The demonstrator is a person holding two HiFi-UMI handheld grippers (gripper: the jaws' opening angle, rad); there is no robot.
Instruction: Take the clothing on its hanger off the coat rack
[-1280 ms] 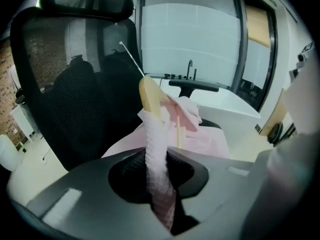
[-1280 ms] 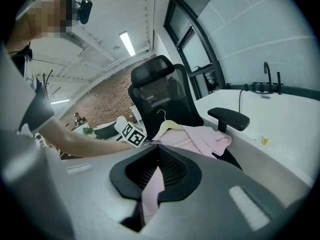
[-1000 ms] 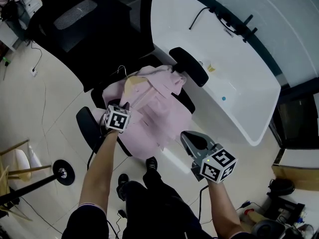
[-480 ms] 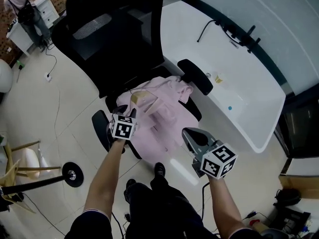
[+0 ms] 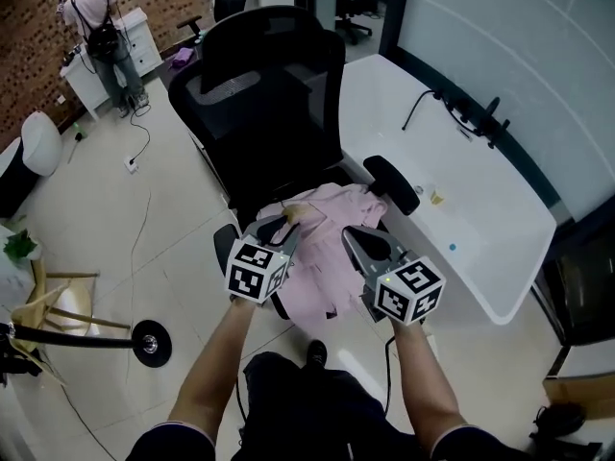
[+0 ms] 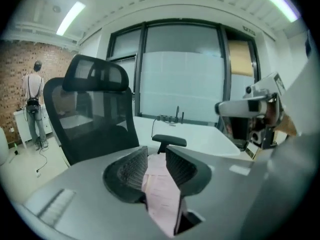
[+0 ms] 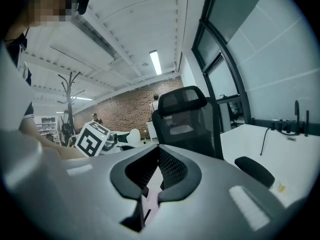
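Observation:
The pink clothing (image 5: 327, 250) lies crumpled on the seat of a black office chair (image 5: 269, 113), and a wooden piece of its hanger (image 5: 296, 214) shows at its upper left. My left gripper (image 5: 281, 227) sits at that corner. In the left gripper view its jaws (image 6: 156, 156) are closing with a fold of pink cloth (image 6: 161, 191) pinched between them. My right gripper (image 5: 357, 238) hovers over the garment's right side. In the right gripper view its jaws (image 7: 159, 151) meet at the tips with nothing held, and pink shows below them.
A white desk (image 5: 480, 219) with a black cable stands right of the chair, whose armrest (image 5: 394, 182) is close to my right gripper. The coat rack's round base (image 5: 152, 342) is on the floor at left. A person (image 5: 96, 27) stands far back left.
Both grippers have come closer together over the chair seat. The right one moved left and forward onto the clothing's side; the left shifted right toward the hanger end. The garment looks more bunched.

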